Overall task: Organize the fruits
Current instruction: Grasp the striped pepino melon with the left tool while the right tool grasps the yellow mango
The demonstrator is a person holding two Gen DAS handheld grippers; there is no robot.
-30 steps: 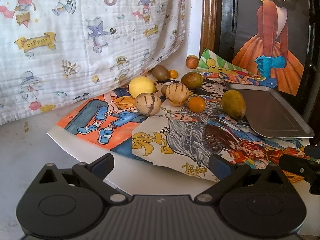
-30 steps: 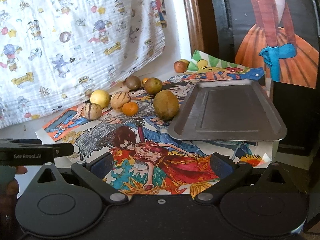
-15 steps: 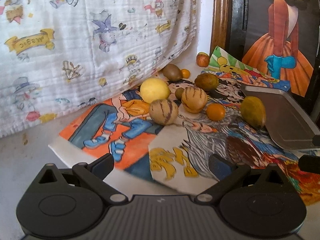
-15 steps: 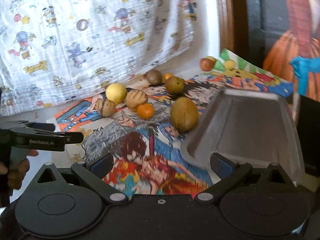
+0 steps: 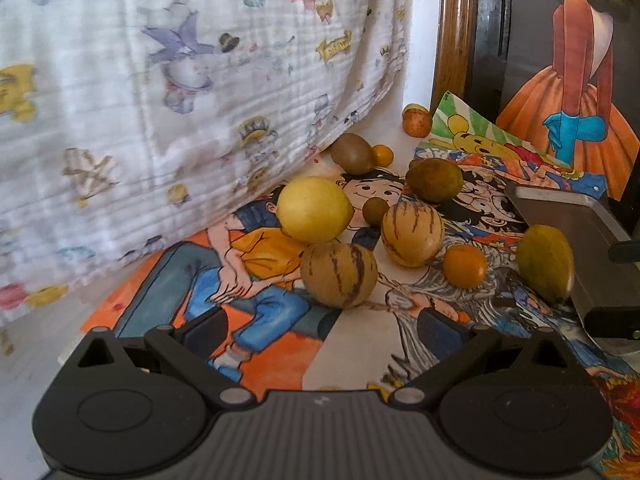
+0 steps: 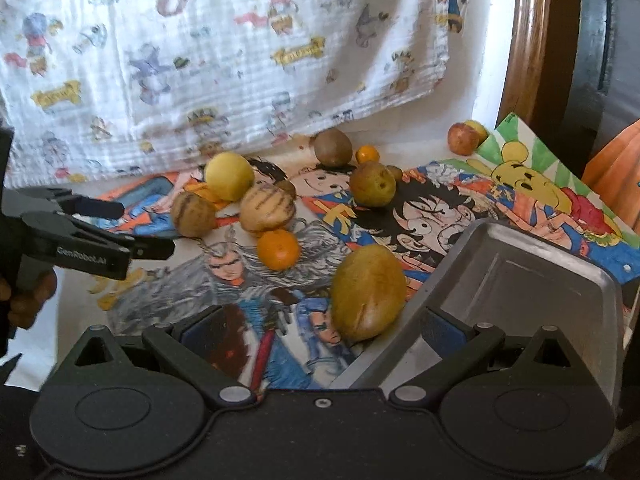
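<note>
Several fruits lie on cartoon posters [image 5: 256, 280]. My left gripper [image 5: 322, 328] is open and low, with a striped fruit [image 5: 338, 274] just ahead between its fingers. Behind that are a yellow fruit [image 5: 314, 208], a second striped fruit [image 5: 412, 230] and an orange [image 5: 464, 266]. My right gripper [image 6: 320, 328] is open, and a green-yellow mango [image 6: 366, 292] lies just past its fingertips, beside the metal tray [image 6: 520, 280]. The right finger sits over the tray's near rim. The left gripper [image 6: 140, 230] shows open at the left, near a striped fruit [image 6: 194, 214].
A printed white cloth [image 5: 160, 100] hangs behind the fruits. Further back lie a kiwi [image 6: 333, 147], a small orange [image 6: 367, 155], a brownish-green fruit [image 6: 372, 183] and an apple [image 6: 466, 138]. A wooden frame [image 6: 524, 40] and a painted figure [image 5: 576, 80] stand at the right.
Both grippers have moved forward and lower. The left one closed in on the striped fruit, the right one on the mango and the tray's edge. No fruit has moved.
</note>
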